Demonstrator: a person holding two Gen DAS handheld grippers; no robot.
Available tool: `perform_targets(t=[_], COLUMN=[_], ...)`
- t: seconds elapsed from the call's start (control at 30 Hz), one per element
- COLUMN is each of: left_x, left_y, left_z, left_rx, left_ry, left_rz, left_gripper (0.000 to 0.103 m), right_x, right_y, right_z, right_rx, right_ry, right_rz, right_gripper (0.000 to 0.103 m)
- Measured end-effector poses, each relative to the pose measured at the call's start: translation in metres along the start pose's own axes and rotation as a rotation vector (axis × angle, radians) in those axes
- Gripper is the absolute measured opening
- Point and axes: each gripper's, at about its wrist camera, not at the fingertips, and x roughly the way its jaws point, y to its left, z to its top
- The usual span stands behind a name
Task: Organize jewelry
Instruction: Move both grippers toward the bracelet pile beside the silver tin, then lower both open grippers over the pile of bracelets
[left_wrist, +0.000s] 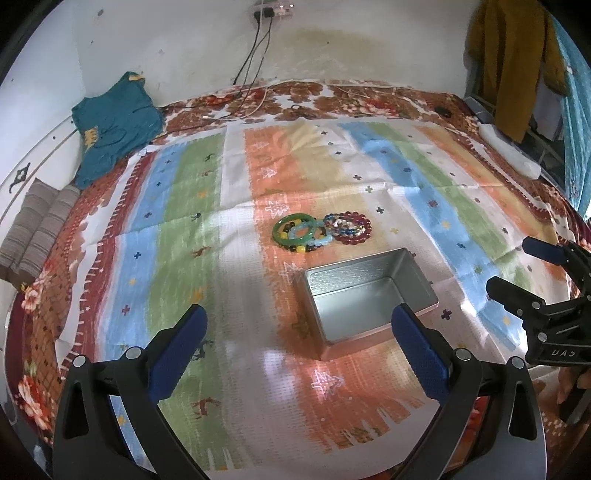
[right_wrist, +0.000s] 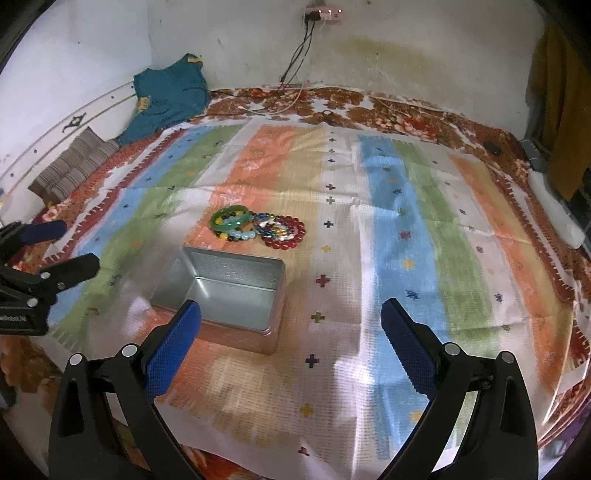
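A rectangular metal tin (left_wrist: 369, 295) is seen open at centre frame on the striped cloth (left_wrist: 184, 221), its long axis running from lower left to upper right. Just above it, a pile of bracelets (left_wrist: 321, 229) is laid flat. The left gripper (left_wrist: 299, 347) and right gripper (right_wrist: 291, 339) are both held wide apart, nothing grasped
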Motion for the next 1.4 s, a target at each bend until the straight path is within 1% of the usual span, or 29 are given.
perform_targets(t=[0.23, 0.4, 0.53, 0.6, 0.7, 0.87, 1.03, 1.17, 1.3, 1.4], left_x=[0.002, 0.005, 0.009, 0.013, 0.019, 0.028, 0.037, 0.047, 0.062, 0.068], left_y=[0.004, 0.012, 0.016, 0.019, 0.025, 0.034, 0.036, 0.039, 0.042, 0.045], left_z=[0.001, 0.007, 0.014, 0.017, 0.022, 0.03, 0.039, 0.045, 0.052, 0.055], left_rx=[-0.018, -0.047, -0.041, -0.043, -0.064, -0.108, -0.125, -0.129, -0.142, -0.15], left_ry=[0.011, 0.014, 0.001, 0.004, 0.026, 0.04, 0.05, 0.06, 0.093, 0.104], left_rz=[0.027, 0.023, 0.075, 0.089, 0.088, 0.088, 0.077, 0.092, 0.115, 0.116], left_gripper=[0.097, 0.097, 0.097, 0.097, 0.097, 0.097, 0.097, 0.097, 0.097, 0.097], right_x=[0.007, 0.016, 0.024, 0.028, 0.032, 0.038, 0.046, 0.051, 0.059, 0.066], right_y=[0.006, 0.008, 0.007, 0.007, 0.009, 0.013, 0.011, 0.011, 0.012, 0.015], right_z=[0.005, 0.012, 0.017, 0.02, 0.024, 0.031, 0.036, 0.039, 0.043, 0.046], right_rx=[-0.031, -0.06, -0.053, -0.049, -0.046, -0.049, -0.043, -0.055, -0.071, -0.083], right_ry=[0.018, 0.034, 0.051, 0.058, 0.062, 0.066, 0.083, 0.091, 0.103, 0.113], right_rz=[0.006, -0.01, -0.005, 0.003, 0.014, 0.028, 0.034, 0.046, 0.057, 0.05], right_gripper=[0.099, 0.099, 0.099, 0.099, 0.099, 0.099, 0.099, 0.099, 0.099, 0.099])
